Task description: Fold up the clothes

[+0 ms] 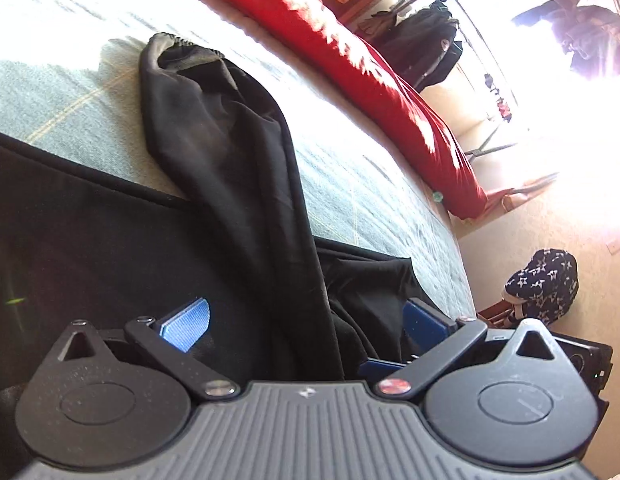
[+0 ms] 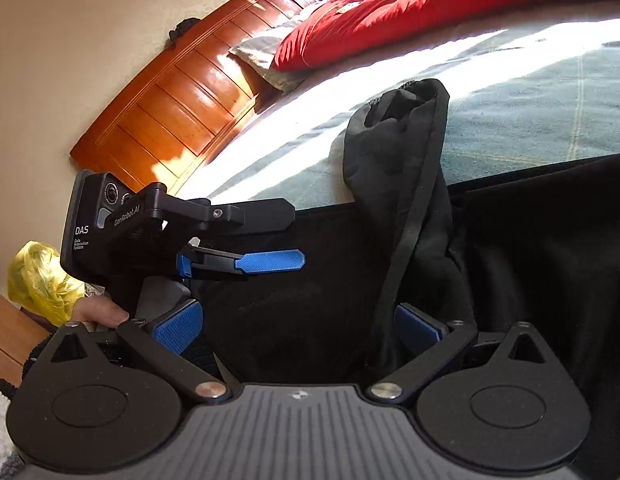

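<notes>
Closest to me, my right gripper has its blue pads spread wide with black cloth lying between them but not pinched; I read that as either a fresh release or the moment before a grab. My left gripper is spread the same way over the same dark fabric, and from the right wrist view I can see it hovering just left of the sleeve, jaws parted, a hand gripping its handle. I take the sleeve as my landmark: it runs away from both tools up over the body of the black garment, its elastic cuff resting on the pale green blanket, which looks like a sleeve folded inward across the torso. The garment body spreads either side of the sleeve on the bed. Beyond the cuff lies a red quilt, and past that the wooden headboard.
</notes>
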### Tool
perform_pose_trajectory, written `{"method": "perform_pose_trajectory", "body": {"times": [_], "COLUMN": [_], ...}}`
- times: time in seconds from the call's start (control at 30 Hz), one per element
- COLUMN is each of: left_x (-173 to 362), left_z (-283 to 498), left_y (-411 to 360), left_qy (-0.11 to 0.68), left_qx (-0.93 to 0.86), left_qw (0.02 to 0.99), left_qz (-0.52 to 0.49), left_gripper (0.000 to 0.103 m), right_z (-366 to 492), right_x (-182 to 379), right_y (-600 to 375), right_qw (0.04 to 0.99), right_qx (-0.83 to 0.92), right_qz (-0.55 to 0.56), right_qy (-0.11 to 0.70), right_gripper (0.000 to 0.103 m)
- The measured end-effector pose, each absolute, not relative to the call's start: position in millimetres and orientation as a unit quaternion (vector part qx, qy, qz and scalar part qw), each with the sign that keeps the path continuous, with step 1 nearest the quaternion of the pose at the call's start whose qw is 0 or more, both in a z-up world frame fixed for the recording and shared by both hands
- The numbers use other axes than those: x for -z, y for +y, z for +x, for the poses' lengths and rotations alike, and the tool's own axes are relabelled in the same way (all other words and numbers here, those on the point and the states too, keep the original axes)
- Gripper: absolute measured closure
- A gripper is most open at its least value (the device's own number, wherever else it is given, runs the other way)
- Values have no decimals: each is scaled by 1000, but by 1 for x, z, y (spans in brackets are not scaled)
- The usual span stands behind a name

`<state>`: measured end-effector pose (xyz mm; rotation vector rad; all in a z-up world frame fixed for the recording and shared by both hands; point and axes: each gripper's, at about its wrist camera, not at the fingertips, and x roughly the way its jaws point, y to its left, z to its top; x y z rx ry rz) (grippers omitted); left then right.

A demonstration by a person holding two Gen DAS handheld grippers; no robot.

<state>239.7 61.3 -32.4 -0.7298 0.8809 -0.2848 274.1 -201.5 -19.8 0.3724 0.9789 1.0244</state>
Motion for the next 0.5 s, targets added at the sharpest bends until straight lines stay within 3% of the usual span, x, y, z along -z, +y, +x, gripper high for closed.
{"method": "perform_pose_trajectory", "body": {"times": [0.2, 0.5], "left_x": [31, 50], "left_z": [244, 269], "left_y": [78, 110], "left_qy": [413, 406], "left_qx": [122, 225], "left_qw": [828, 781], "left_qz": [-358, -417], "left_gripper": [1, 1], "right_z": [297, 306], "right_x": [36, 41], "right_y": [-180, -158], "right_qw": [726, 736], "right_qx": [-451, -420], "right_qz": [166, 195], "right_qy": [492, 494], "right_gripper": [0, 0]}}
